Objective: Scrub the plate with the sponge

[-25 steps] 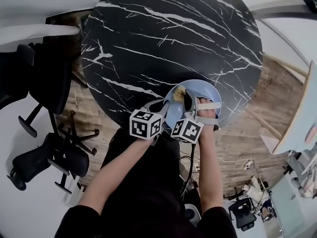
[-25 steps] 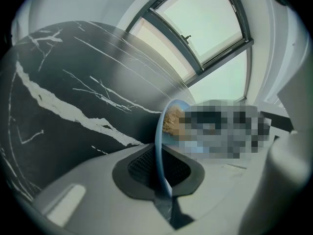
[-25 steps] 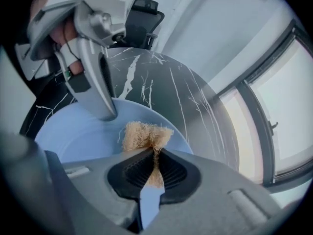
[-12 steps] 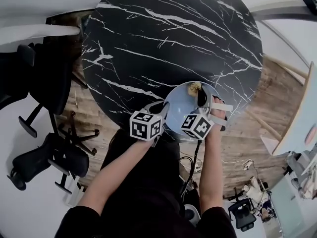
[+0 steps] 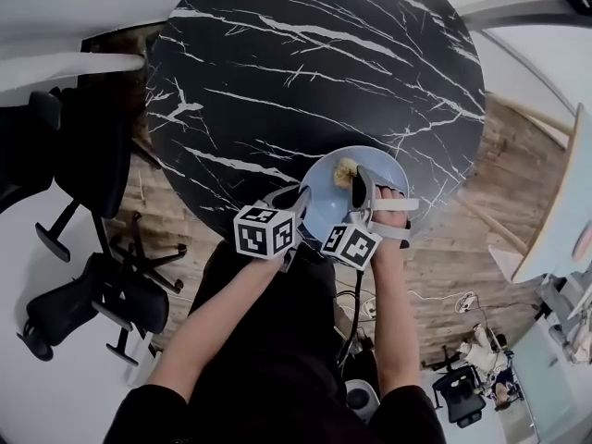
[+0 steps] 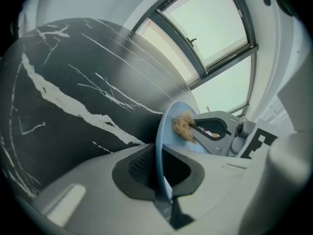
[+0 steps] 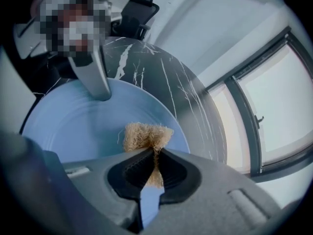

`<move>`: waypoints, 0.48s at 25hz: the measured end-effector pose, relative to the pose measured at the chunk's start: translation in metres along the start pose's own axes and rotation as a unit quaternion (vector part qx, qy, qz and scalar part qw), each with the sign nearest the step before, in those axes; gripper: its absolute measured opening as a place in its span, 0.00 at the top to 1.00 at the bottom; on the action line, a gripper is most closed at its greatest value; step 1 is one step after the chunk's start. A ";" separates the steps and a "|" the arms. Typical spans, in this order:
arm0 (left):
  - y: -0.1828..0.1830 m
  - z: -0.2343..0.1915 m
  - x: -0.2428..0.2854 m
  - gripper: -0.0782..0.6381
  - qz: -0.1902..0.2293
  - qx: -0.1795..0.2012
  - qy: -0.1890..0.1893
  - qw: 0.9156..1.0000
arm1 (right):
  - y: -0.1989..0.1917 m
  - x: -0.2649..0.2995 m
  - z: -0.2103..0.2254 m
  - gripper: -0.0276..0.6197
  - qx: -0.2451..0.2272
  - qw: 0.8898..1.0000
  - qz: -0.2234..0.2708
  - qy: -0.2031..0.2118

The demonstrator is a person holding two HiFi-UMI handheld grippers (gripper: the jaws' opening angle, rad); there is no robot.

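A light blue plate (image 5: 379, 176) lies at the near edge of a round black marble table (image 5: 305, 63). My left gripper (image 5: 303, 195) is shut on the plate's left rim; in the left gripper view the plate (image 6: 165, 126) stands edge-on between the pads of that gripper (image 6: 159, 168). My right gripper (image 5: 353, 181) is shut on a tan fibrous sponge (image 5: 345, 169), which rests against the plate's upper middle. In the right gripper view the sponge (image 7: 146, 137) sticks out from the right gripper (image 7: 154, 156) over the plate (image 7: 73, 126), with the left gripper (image 7: 93, 72) at the far rim.
Black office chairs (image 5: 83, 155) stand on the floor left of the table. A pale table edge (image 5: 564, 211) shows at the right over wood flooring (image 5: 472, 248). A large window (image 6: 215, 28) lies beyond the table.
The right gripper carried the sponge to the right across the plate, then back toward the left. The left gripper kept its hold on the rim and stayed put.
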State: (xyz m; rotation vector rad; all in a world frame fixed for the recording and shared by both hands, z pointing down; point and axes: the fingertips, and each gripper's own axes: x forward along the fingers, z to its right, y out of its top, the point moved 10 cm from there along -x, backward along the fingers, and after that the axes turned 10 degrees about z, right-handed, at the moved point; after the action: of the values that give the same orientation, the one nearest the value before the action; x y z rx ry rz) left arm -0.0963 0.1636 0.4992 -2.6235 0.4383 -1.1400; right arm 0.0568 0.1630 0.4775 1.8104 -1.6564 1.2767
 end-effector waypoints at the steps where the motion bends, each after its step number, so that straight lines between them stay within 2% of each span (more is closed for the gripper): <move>1: 0.000 0.000 0.000 0.87 0.001 -0.001 0.001 1.000 | 0.003 -0.004 -0.004 0.91 -0.001 1.000 0.001 0.005; 12: -0.001 -0.001 0.000 0.86 0.007 -0.004 0.001 1.000 | 0.009 -0.045 -0.063 0.91 -0.003 0.998 0.012 0.063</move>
State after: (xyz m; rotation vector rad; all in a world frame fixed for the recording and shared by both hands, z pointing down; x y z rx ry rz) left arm -0.0974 0.1646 0.5003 -2.6213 0.4609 -1.1395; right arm 0.0305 0.2364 0.4712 1.6750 -1.6170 1.3659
